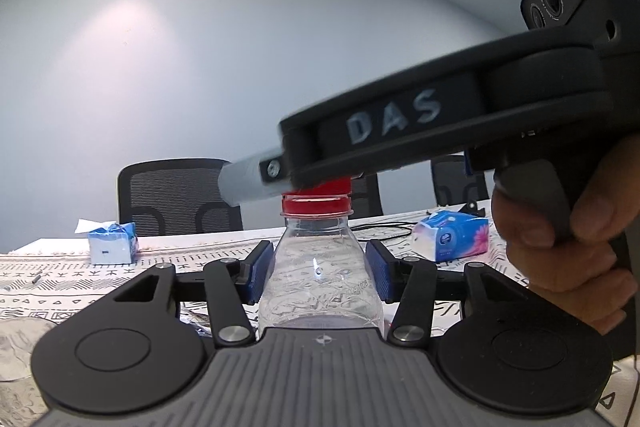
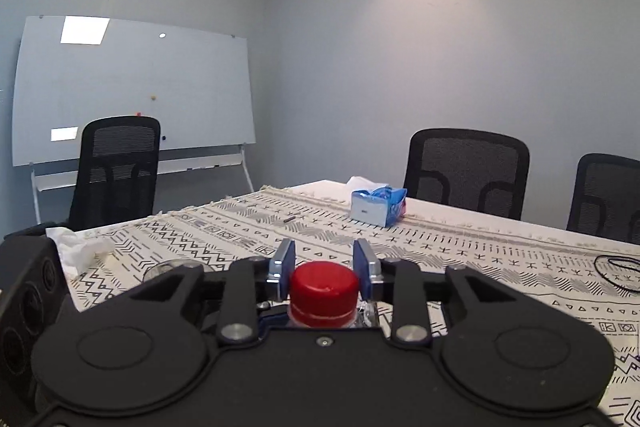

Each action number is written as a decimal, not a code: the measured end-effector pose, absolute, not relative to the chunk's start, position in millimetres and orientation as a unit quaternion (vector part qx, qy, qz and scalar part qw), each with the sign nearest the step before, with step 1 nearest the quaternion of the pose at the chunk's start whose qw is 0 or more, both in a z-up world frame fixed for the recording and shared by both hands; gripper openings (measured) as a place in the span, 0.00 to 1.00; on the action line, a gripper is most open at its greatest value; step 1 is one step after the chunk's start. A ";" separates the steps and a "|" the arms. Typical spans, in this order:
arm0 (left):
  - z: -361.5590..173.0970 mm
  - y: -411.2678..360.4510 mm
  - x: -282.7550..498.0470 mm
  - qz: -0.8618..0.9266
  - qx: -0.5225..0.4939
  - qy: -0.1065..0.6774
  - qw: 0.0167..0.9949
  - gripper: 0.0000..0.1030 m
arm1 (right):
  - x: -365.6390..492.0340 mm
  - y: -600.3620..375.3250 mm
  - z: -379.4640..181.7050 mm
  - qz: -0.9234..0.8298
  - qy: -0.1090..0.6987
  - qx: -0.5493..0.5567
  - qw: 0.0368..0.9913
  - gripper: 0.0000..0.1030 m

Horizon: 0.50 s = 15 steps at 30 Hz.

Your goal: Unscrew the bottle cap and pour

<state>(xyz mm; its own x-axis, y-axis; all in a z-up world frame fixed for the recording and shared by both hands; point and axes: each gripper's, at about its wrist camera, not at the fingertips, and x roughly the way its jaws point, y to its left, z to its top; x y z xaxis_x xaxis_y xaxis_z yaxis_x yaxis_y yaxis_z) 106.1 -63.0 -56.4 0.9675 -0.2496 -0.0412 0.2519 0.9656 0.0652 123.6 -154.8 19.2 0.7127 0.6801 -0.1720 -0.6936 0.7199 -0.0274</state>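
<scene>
A clear plastic bottle (image 1: pixel 320 291) stands upright on the patterned tablecloth (image 1: pixel 60 279). My left gripper (image 1: pixel 320 261) is shut on its body, with a blue pad (image 1: pixel 260 273) pressed against each side. The red cap (image 1: pixel 316 203) sits on the bottle's neck. In the left wrist view my right gripper (image 1: pixel 316 183), held by a hand (image 1: pixel 560 247), reaches in from the right and covers the top of the cap. Seen from the right wrist, the right gripper (image 2: pixel 324 261) is shut on the red cap (image 2: pixel 323 287), pads against both of its sides.
Two blue tissue packs (image 1: pixel 114 242) (image 1: pixel 452 233) lie on the far side of the table. Crumpled tissue (image 2: pixel 80 251) and a clear glass rim (image 2: pixel 160 269) are at the left, a black cable (image 2: pixel 618 271) at the right. Black chairs (image 2: pixel 466 171) and a whiteboard (image 2: pixel 132 87) stand behind.
</scene>
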 end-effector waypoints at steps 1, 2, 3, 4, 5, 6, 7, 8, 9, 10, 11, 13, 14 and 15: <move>-56.3 -62.6 106.8 -0.126 0.034 0.016 0.991 0.47 | 123.8 -155.0 18.0 0.372 0.073 -0.044 0.924 0.32; -56.5 -61.8 107.6 -0.126 0.033 0.016 0.991 0.47 | 124.2 -155.1 16.8 0.373 0.071 -0.044 0.924 0.32; -56.3 -61.5 107.5 -0.126 0.033 0.016 0.991 0.47 | 125.4 -157.3 16.0 0.379 0.071 -0.037 0.922 0.32; -56.6 -60.7 107.6 -0.128 0.032 0.014 0.991 0.47 | 127.3 -159.4 15.1 0.387 0.070 -0.033 0.919 0.32; -56.9 -59.7 107.8 -0.129 0.031 0.013 0.991 0.47 | 128.4 -162.4 14.5 0.400 0.064 -0.038 0.914 0.32; -56.9 -58.7 108.7 -0.130 0.031 0.013 0.991 0.47 | 132.2 -166.9 13.4 0.415 0.062 -0.033 0.907 0.32; -56.6 -57.5 109.6 -0.133 0.027 0.014 0.991 0.47 | 134.5 -170.2 12.9 0.426 0.059 -0.034 0.902 0.32; -56.3 -56.3 110.8 -0.134 0.023 0.015 0.991 0.47 | 137.9 -173.6 11.6 0.440 0.051 -0.036 0.896 0.32; -55.9 -56.5 109.5 -0.134 0.022 0.016 0.991 0.47 | 144.2 -178.4 11.6 0.468 0.048 -0.039 0.882 0.32; -55.8 -55.6 110.1 -0.135 0.021 0.017 0.990 0.47 | 148.6 -181.7 11.3 0.483 0.046 -0.038 0.873 0.32; -55.6 -54.6 111.0 -0.137 0.019 0.017 0.990 0.47 | 152.7 -184.8 10.8 0.497 0.043 -0.037 0.866 0.32; -55.4 -52.5 112.8 -0.139 0.015 0.019 0.990 0.46 | 164.5 -194.2 8.0 0.540 0.035 -0.030 0.840 0.32; -55.1 -52.5 112.3 -0.140 0.014 0.019 0.990 0.46 | 168.9 -196.6 8.9 0.555 0.039 -0.024 0.831 0.32; -54.9 -52.7 111.6 -0.141 0.013 0.019 0.990 0.46 | 170.5 -197.1 9.3 0.559 0.041 -0.022 0.828 0.32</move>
